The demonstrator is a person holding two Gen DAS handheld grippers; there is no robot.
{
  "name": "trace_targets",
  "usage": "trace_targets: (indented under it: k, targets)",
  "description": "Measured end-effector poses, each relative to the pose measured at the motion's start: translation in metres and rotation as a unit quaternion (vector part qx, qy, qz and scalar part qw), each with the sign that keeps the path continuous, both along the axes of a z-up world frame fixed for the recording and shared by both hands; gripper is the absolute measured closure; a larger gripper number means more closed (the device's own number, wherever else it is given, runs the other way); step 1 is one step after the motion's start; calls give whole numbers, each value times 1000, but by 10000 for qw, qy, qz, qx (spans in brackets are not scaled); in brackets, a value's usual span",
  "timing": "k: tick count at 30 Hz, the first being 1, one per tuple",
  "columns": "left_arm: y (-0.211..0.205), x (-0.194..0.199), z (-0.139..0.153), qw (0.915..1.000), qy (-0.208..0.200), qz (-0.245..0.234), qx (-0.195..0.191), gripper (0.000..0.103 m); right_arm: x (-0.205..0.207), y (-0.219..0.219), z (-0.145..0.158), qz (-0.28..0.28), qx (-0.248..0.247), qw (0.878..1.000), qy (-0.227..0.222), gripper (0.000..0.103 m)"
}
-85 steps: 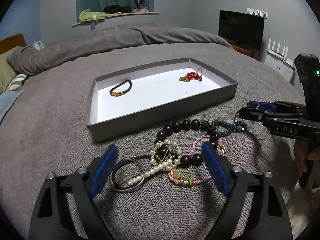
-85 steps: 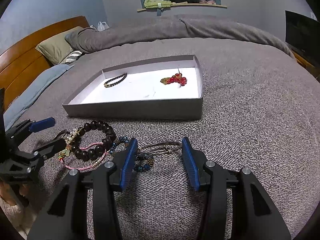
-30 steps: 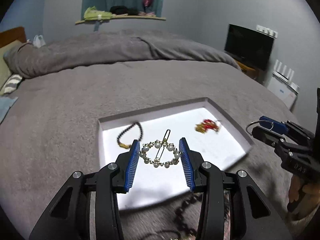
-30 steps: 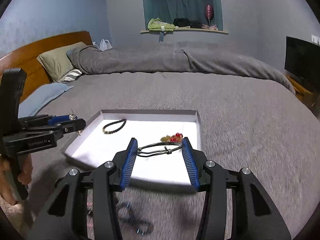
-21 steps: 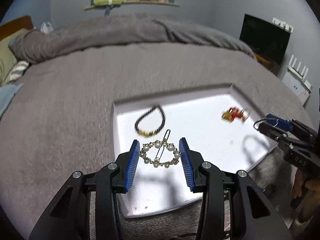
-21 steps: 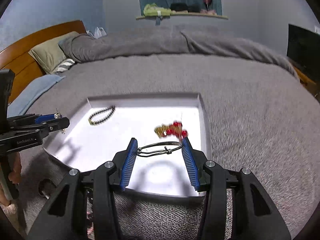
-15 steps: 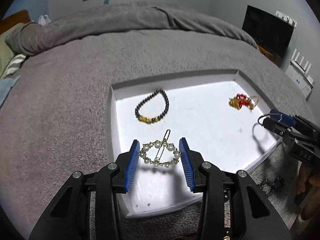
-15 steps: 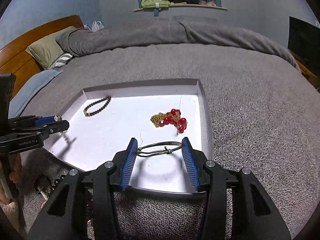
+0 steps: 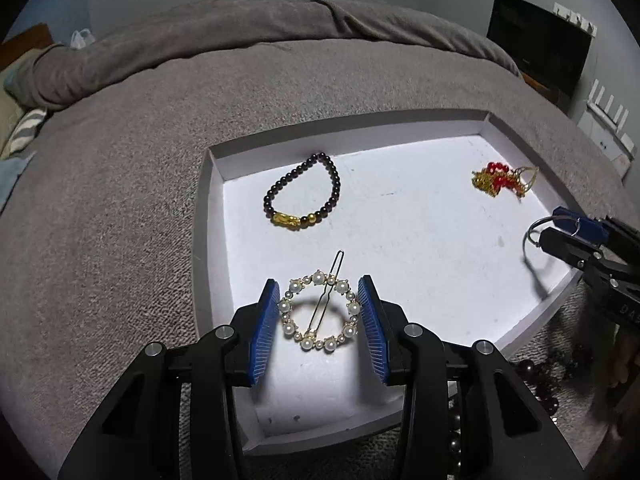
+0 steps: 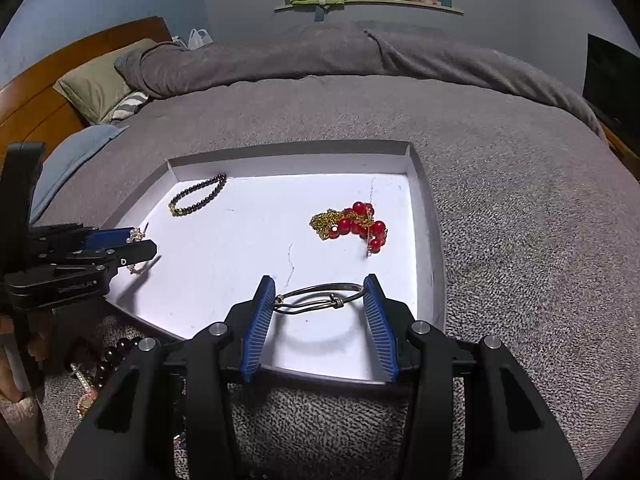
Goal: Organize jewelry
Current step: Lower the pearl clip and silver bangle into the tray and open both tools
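Right now my left gripper [image 9: 319,310] is clamped on a round gold-wire hair clip ringed with white pearls [image 9: 319,312], the blue ribbed pads [image 9: 266,324] pressing its two sides. I hold the clip above the near left part of the shallow grey cardboard tray with a white floor [image 9: 208,184], and its shadow falls on the white just under it. My right gripper [image 10: 319,300] grips a thin silver wire bangle [image 10: 320,298] the same way, pads on either side of the hoop, over the near right part of the tray [image 10: 434,240]; a curved shadow lies on the floor beneath it.

Inside the tray, a bracelet of small dark beads with a gold charm [image 9: 304,198] lies toward the far left corner, and a tangle of gold chain and red beads [image 9: 500,180] sits toward the far right. The two are well apart, with bare white floor between them. From the right wrist camera I see the same pair: the dark bracelet [image 10: 198,200] at far left, the red-and-gold tangle [image 10: 352,222] ahead of my bangle.

The tray rests on a grey knitted blanket [image 9: 120,200] covering the bed. Outside the tray's near edge, a string of large dark brown beads [image 10: 116,354] lies on the blanket with other loose pieces I cannot make out.
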State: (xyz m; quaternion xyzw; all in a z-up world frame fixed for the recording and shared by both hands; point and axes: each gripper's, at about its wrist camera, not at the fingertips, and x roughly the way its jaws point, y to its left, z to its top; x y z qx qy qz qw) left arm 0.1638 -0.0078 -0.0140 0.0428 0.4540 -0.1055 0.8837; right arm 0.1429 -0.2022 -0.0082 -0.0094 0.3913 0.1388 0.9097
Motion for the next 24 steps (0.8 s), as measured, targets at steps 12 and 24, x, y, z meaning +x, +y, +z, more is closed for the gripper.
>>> trace_targets:
  k: [12, 24]
  targets:
    - [-2, -1, -5, 9999, -36, -17, 125, 56, -1, 2, -3, 37, -185, 9998, -19, 57]
    - [-2, -6, 1, 9998, -185, -40, 45, 45, -8, 1, 1, 50, -144, 9996, -254, 34]
